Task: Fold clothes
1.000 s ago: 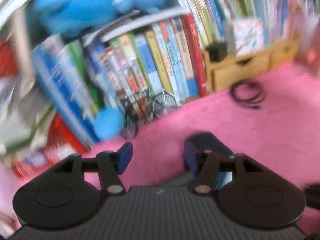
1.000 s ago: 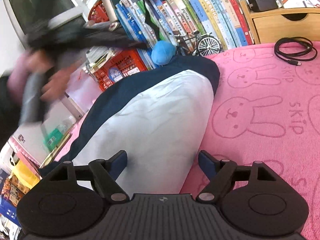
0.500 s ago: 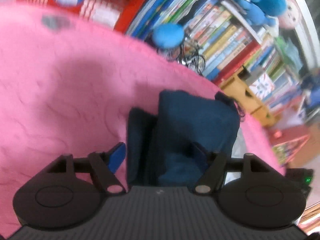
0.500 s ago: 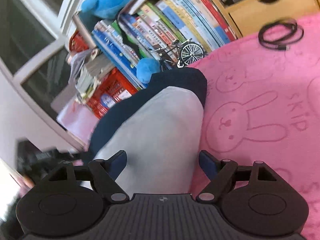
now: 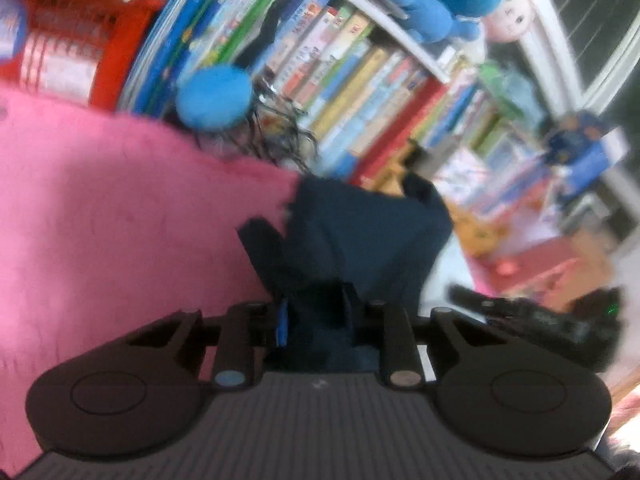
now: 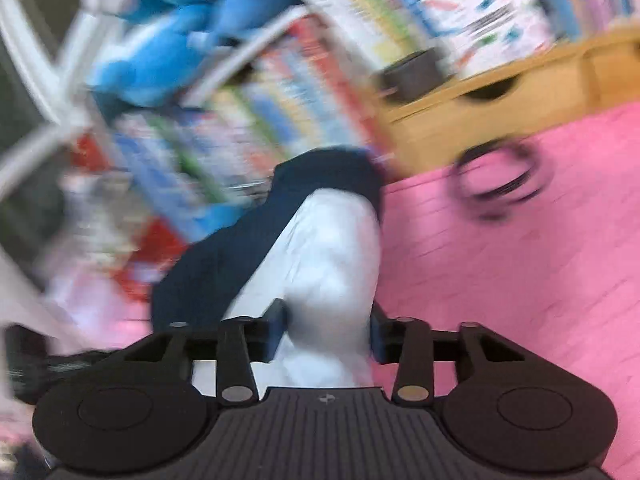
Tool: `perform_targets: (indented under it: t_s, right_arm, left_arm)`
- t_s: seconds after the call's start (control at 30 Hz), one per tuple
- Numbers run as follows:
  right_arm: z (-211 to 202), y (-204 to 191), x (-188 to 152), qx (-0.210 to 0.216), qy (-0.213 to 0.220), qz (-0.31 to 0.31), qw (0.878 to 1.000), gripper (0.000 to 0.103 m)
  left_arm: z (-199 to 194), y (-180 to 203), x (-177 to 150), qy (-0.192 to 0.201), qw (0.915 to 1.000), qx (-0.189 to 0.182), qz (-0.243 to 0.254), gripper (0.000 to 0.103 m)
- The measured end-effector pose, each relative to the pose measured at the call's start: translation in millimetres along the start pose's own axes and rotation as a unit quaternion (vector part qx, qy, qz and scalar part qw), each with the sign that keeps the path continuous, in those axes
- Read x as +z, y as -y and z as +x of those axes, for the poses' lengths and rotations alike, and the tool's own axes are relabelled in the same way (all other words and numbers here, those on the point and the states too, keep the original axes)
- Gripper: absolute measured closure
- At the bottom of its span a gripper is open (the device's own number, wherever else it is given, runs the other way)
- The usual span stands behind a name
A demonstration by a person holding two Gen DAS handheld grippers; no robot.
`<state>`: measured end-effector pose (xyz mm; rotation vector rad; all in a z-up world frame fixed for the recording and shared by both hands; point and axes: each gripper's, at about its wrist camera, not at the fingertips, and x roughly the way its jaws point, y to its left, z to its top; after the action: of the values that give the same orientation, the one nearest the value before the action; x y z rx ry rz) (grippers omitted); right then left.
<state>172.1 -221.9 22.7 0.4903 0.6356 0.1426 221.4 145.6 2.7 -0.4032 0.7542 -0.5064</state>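
Observation:
A garment with a navy outside (image 5: pixel 360 240) and a pale white inside (image 6: pixel 332 272) lies on the pink rabbit-print blanket (image 5: pixel 120 220). In the left wrist view, my left gripper (image 5: pixel 316 312) is closing, and a bunched navy fold fills the gap between its pads. In the right wrist view, my right gripper (image 6: pixel 328 332) is also closing, its pads against the white part, which rises in a ridge ahead of the fingers. The navy edge (image 6: pixel 224 256) runs along the white part's left side. Both views are motion-blurred.
Rows of books (image 5: pixel 360 92) and blue plush toys (image 6: pixel 160 52) stand behind the blanket. A wooden drawer box (image 6: pixel 500 108) and a coiled black cable (image 6: pixel 500 184) sit at the right. A red basket (image 5: pixel 72 52) is at the left. A dark device with a green light (image 5: pixel 560 320) shows at the right.
Both grippers stood open earlier. The left one swung down from the bookshelf to the navy end and narrowed on it. The right one narrowed on the white part and shifted.

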Motion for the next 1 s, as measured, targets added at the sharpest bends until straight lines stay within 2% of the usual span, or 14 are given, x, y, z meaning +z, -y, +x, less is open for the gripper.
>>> perform_targets:
  t_s: [0.1, 0.13, 0.2, 0.3, 0.33, 0.4, 0.53, 0.6, 0.73, 0.8, 0.9, 1.0]
  right_arm:
    - [-11.4, -10.0, -1.1, -0.108, 0.021, -0.080, 0.991, 0.044]
    - [-20.5, -19.3, -10.2, -0.113, 0.031, -0.116, 0.986, 0.035]
    - [-38.1, -37.4, -35.4, -0.121, 0.043, -0.184, 0.975, 0.032]
    - [-65.2, -56.6, -75.7, -0.129, 0.056, -0.257, 0.956, 0.031]
    - [-74.4, -59.3, -87.2, -0.120, 0.058, -0.261, 0.956, 0.029]
    - [-92.9, -64.6, -110.2, -0.104, 0.061, -0.267, 0.956, 0.028]
    - [-112.5, -70.0, -139.1, -0.088, 0.064, -0.248, 0.963, 0.026]
    - [-114.4, -70.2, -148.6, -0.098, 0.074, -0.241, 0.963, 0.026]
    - [-112.5, -70.6, -160.0, -0.110, 0.081, -0.219, 0.966, 0.026]
    - [-113.0, -75.1, -163.8, -0.108, 0.085, -0.226, 0.964, 0.025]
    - [-116.9, -87.0, -173.5, -0.107, 0.097, -0.259, 0.955, 0.024]
    - [-119.0, -99.4, -182.5, -0.108, 0.108, -0.291, 0.944, 0.021]
  left_arm:
    - [-2.9, 3.1, -6.9, 0.024, 0.9964, 0.076, 0.029, 0.078]
    - [-12.0, 6.0, -14.0, 0.035, 0.9936, 0.096, 0.049, 0.078]
    - [-32.5, 16.2, -29.7, 0.058, 0.9858, 0.128, 0.091, 0.078]
    - [-71.6, 40.5, -61.6, 0.087, 0.9748, 0.138, 0.152, 0.068]
    - [-83.5, 49.7, -72.7, 0.090, 0.9726, 0.137, 0.165, 0.065]
    - [-101.5, 64.9, -90.9, 0.089, 0.9741, 0.111, 0.176, 0.062]
    - [-120.6, 82.2, -116.4, 0.065, 0.9904, -0.016, 0.121, 0.056]
    - [-115.9, 89.3, -125.9, 0.048, 0.9935, -0.043, 0.093, 0.055]
    - [-95.4, 101.3, -144.3, 0.020, 0.9966, -0.045, 0.066, 0.055]
    - [-89.7, 98.0, -149.0, 0.014, 0.9984, -0.041, 0.037, 0.055]
    - [-83.4, 85.5, -150.4, 0.023, 0.9990, -0.029, -0.024, 0.052]
    - [-80.0, 76.1, -148.0, 0.035, 0.9973, -0.013, -0.063, 0.052]
